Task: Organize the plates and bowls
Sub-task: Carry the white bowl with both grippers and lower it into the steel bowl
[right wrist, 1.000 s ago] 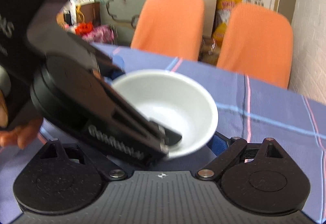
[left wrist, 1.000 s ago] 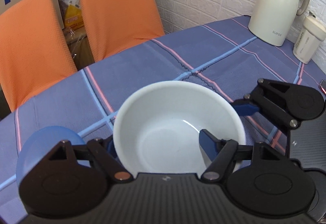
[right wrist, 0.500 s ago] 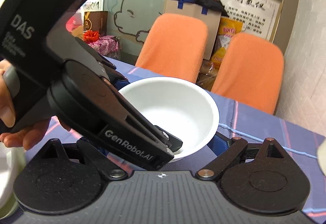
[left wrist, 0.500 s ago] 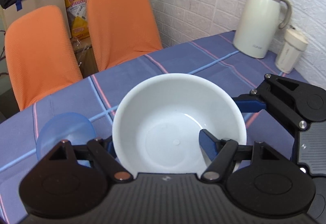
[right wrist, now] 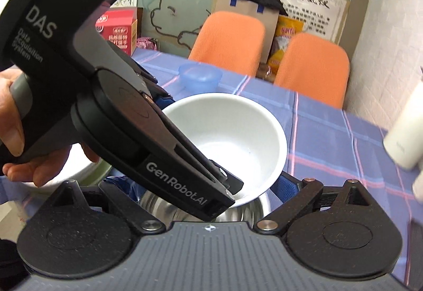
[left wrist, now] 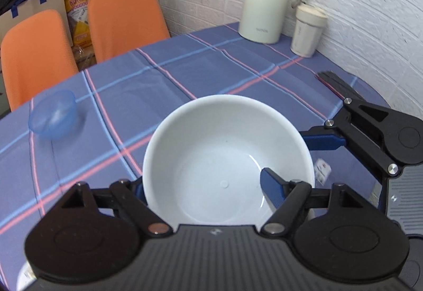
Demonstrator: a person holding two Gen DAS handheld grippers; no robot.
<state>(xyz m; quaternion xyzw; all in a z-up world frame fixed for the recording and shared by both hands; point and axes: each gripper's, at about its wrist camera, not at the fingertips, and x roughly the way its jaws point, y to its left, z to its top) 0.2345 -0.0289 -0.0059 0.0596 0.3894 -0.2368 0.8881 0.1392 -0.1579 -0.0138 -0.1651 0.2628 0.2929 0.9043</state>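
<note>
Held off the table, the white bowl [left wrist: 227, 158] sits between the blue-padded fingers [left wrist: 272, 188] of the left gripper [left wrist: 203, 190], its opening facing up toward the left wrist camera; one pad lies inside against the inner wall and the other is outside the rim, so the jaws are closed on the bowl's wall. From the right wrist view the same bowl [right wrist: 230, 137] hangs above a shiny metal bowl [right wrist: 253, 209], and the left gripper's black body slants down from upper left, with a person's hand [right wrist: 15, 132] wrapped round its grey handle. The right gripper [right wrist: 211, 190] points forward under and beside the white bowl, its fingers spread wide with nothing pinched between them; in the left wrist view it [left wrist: 322, 140] reaches in from the right, one blue finger close beside the bowl's rim. Farther off on the checked blue tablecloth [left wrist: 211, 71] stands a small blue bowl [left wrist: 53, 114], well apart. A cream thermos jug [left wrist: 267, 0] and a lidded cup [left wrist: 308, 30] stand by the white brick wall, and two orange chairs [left wrist: 124, 18] are beyond the table edge.
</note>
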